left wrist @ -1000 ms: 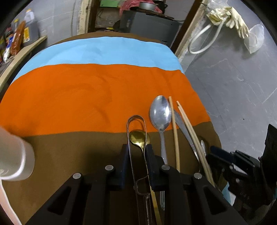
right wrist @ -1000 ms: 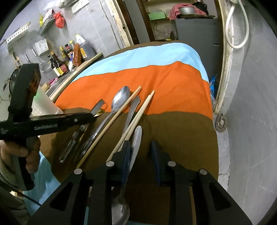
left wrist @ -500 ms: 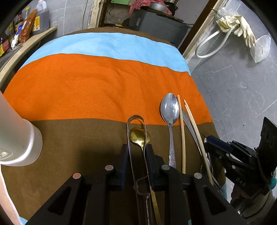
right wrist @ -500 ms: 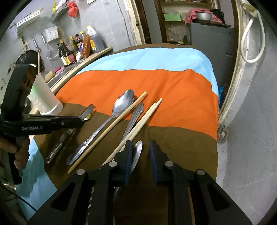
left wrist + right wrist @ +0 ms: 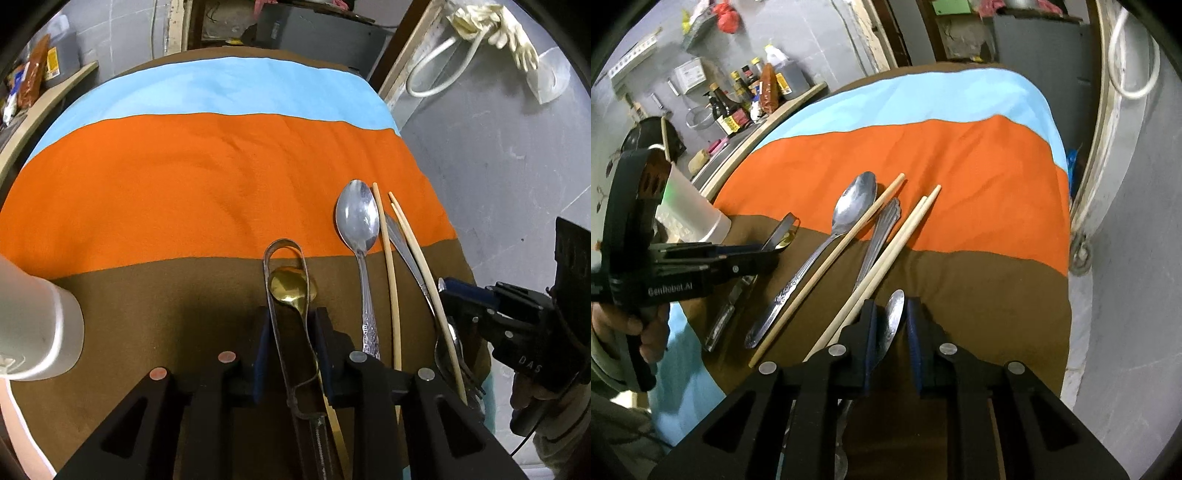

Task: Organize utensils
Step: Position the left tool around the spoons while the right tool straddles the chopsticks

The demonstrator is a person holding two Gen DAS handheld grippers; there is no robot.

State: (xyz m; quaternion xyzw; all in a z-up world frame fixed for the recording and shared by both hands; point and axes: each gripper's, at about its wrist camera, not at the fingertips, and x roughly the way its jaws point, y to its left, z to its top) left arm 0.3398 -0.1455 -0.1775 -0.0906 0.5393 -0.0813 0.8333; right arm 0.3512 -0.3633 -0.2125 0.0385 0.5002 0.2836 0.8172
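Observation:
My left gripper (image 5: 291, 314) is shut on metal tongs (image 5: 284, 280), held just above a small gold spoon (image 5: 291, 286) on the brown band of the cloth. My right gripper (image 5: 891, 317) has its jaws close around a small silver spoon (image 5: 894, 314); it also shows in the left wrist view (image 5: 458, 295). To the right of the tongs lie a large silver spoon (image 5: 358, 221), several wooden chopsticks (image 5: 389, 258) and a patterned metal handle (image 5: 881, 236). The left gripper shows in the right wrist view (image 5: 775, 247).
A white cup (image 5: 40, 328) stands at the left on the striped cloth (image 5: 184, 166); it also shows in the right wrist view (image 5: 690, 206). Sauce bottles (image 5: 746, 99) sit on a shelf at the back left. The table's right edge drops to a grey floor (image 5: 498, 147).
The right gripper has moved forward over the small silver spoon, its jaws now around the bowl. The left gripper has stayed shut on the tongs, shifting only slightly.

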